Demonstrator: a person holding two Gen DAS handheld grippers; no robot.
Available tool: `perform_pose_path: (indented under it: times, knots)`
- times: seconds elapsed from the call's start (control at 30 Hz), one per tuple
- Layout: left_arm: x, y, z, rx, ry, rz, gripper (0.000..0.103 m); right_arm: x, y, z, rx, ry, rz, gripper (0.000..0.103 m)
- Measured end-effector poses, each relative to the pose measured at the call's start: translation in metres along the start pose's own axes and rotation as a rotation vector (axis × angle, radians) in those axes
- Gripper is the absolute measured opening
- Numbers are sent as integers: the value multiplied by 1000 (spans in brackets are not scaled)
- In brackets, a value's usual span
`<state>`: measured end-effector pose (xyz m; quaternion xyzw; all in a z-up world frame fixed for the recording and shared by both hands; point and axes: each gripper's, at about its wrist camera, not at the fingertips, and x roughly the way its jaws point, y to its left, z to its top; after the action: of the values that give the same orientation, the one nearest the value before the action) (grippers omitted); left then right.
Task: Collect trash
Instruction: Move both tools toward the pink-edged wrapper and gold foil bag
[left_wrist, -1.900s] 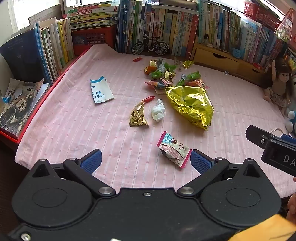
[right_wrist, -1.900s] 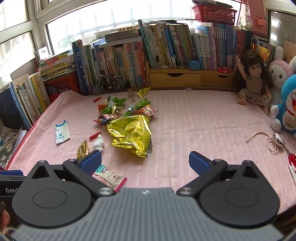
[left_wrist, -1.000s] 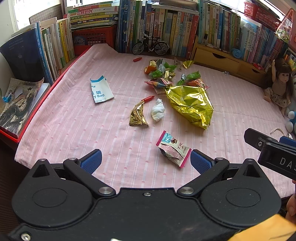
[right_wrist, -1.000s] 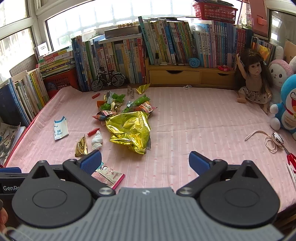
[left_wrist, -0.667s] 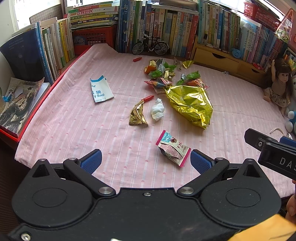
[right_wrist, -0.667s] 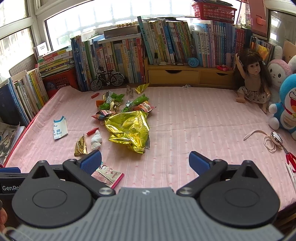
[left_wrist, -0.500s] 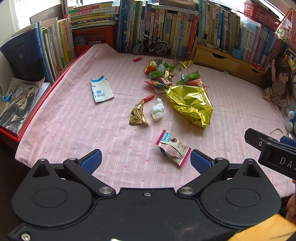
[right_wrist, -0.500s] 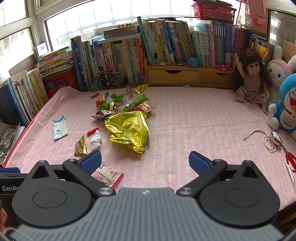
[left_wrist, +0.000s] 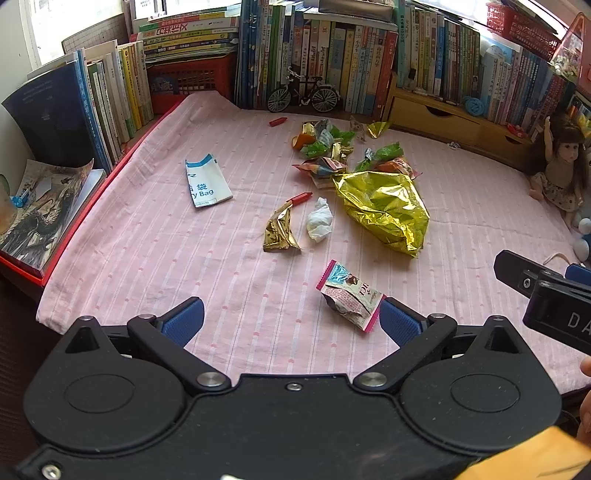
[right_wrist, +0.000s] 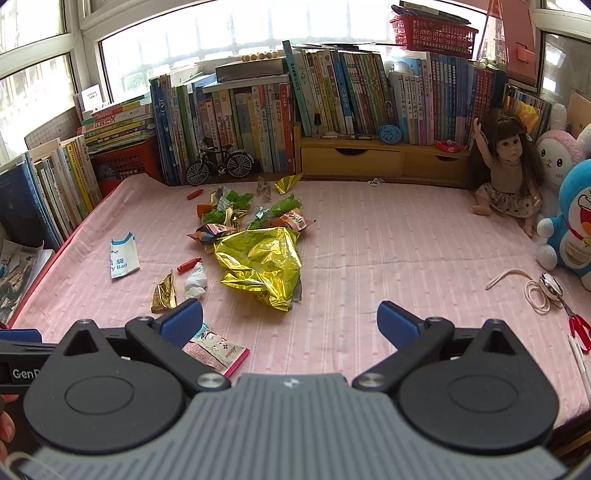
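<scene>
Trash lies scattered on a pink striped cloth (left_wrist: 155, 251). A pink-edged snack wrapper (left_wrist: 350, 297) lies closest, just ahead of my left gripper (left_wrist: 291, 323), near its right finger. Farther off are a small gold wrapper (left_wrist: 279, 230), a crumpled white tissue (left_wrist: 319, 223), a big gold foil bag (left_wrist: 388, 210), a white and blue paper bag (left_wrist: 206, 181) and a heap of coloured wrappers (left_wrist: 332, 151). My left gripper is open and empty. My right gripper (right_wrist: 290, 321) is open too, with the gold foil bag (right_wrist: 264, 264) ahead and the snack wrapper (right_wrist: 216, 350) by its left finger.
Books (right_wrist: 258, 114) line the back and left edges, with a model bicycle (right_wrist: 219, 164) and wooden drawers (right_wrist: 380, 160). A doll (right_wrist: 508, 173) and plush toys (right_wrist: 570, 221) sit at the right, beside a cord (right_wrist: 528, 286) and red scissors (right_wrist: 578, 328).
The right gripper's view has shifted slightly, so the trash sits a little to the left in it. The left gripper has barely moved. Both stay open.
</scene>
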<state>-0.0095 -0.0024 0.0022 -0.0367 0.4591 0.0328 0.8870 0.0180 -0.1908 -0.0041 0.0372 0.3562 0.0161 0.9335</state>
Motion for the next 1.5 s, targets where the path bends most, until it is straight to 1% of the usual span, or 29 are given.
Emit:
perform_pose_path:
  times: [0.23, 0.4, 0.5, 0.7, 0.77, 0.87, 0.93, 1.0, 1.07, 1.17, 1.23, 1.33, 1.4, 1.5]
  knots:
    - [0, 2, 1, 11, -6, 4, 100, -10, -7, 0, 54, -52, 58, 103]
    - [-1, 5, 0, 12, -15, -3, 96, -17, -5, -1, 61, -88, 63, 103]
    - [-3, 7, 0, 15, -16, -2, 94, -19, -3, -1, 62, -91, 63, 103]
    - [-10, 12, 1, 8, -45, -2, 93, -20, 0, -3, 64, -77, 66, 103]
    - [-12, 13, 2, 6, -52, -16, 92, -21, 1, -3, 65, -78, 63, 103]
    - [-17, 19, 1, -12, -55, -71, 90, -21, 3, -3, 69, -79, 55, 103]
    - [-19, 22, 1, -19, -65, -73, 90, -21, 3, -2, 74, -74, 51, 103]
    - [-21, 24, 1, -16, -68, -60, 90, -21, 4, -2, 78, -71, 48, 103]
    - [-20, 25, 1, -13, -58, -59, 90, -22, 4, -2, 82, -66, 46, 103]
    - [-19, 26, -1, -12, -28, -82, 90, -24, 6, -4, 82, -54, 39, 103]
    - [-15, 25, -2, -15, 6, -112, 91, -25, 4, -5, 82, -50, 34, 103]
    - [-4, 19, 0, -14, 69, -169, 91, -24, -4, -4, 104, -67, 13, 102]
    - [2, 15, 3, -17, 79, -183, 88, -16, -12, 1, 124, -74, 8, 101]
    - [14, 11, 12, -58, 72, -185, 82, 9, -22, 14, 105, -51, 17, 100]
